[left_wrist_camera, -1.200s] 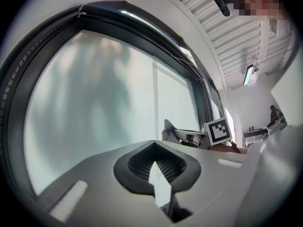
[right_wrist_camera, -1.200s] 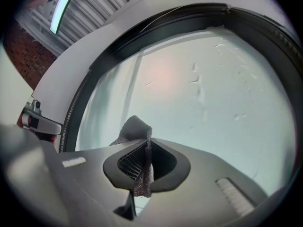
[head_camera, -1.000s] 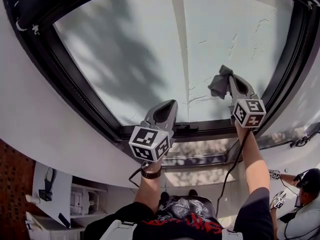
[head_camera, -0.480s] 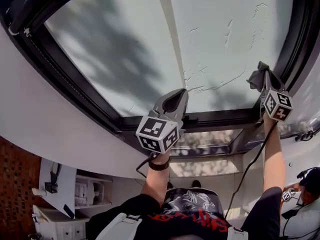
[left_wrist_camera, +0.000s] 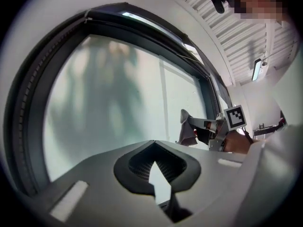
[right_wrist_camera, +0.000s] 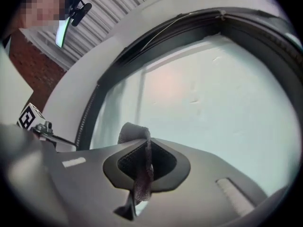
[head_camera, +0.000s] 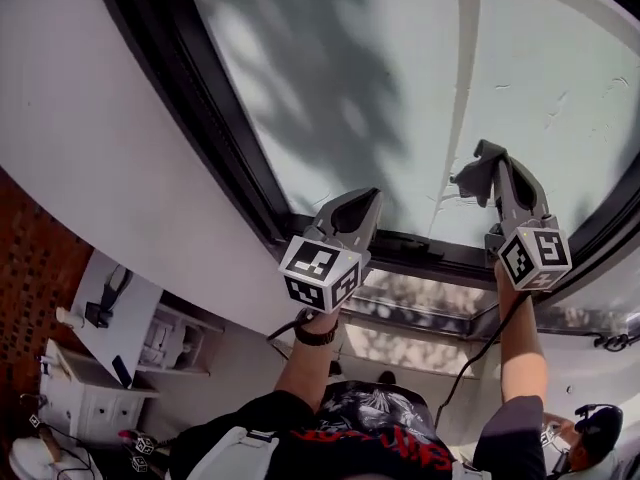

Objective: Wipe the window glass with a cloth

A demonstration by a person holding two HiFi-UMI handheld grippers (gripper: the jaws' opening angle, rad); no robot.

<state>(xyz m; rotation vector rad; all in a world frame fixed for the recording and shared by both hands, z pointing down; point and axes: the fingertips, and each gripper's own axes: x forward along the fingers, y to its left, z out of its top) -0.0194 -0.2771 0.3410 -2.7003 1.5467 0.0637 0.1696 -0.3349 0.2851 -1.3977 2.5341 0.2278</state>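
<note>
The person stands under the window with both arms raised towards the window glass (head_camera: 350,88), which sits in a black window frame (head_camera: 210,118) set in a white wall (head_camera: 110,168).

The right gripper (head_camera: 490,158) is clenched on a dark grey cloth (head_camera: 468,178). In the right gripper view the cloth (right_wrist_camera: 140,183) is pinched between the jaws of the right gripper (right_wrist_camera: 144,143), with a loop of it curling over above the tips and a tail hanging below them. The cloth is held up at the lower part of the pane, just above the bottom rail of the window frame. From here I cannot tell whether it presses on the glass. Thin pale streaks (head_camera: 440,196) mark the pane right beside it.

The left gripper (head_camera: 365,196) is held up beside it, near the bottom rail of the window frame and apart from the cloth. In the left gripper view the left gripper (left_wrist_camera: 154,143) has its jaw tips closed together with nothing between them. The window glass (left_wrist_camera: 109,93) shows beyond them, and further along the frame (left_wrist_camera: 28,117) are the right gripper and its cloth (left_wrist_camera: 187,131).

Soft leaf shadows lie across the upper part of the pane, towards the frame's left side. Below the frame's right end, another person (head_camera: 590,428) is partly in view.
</note>
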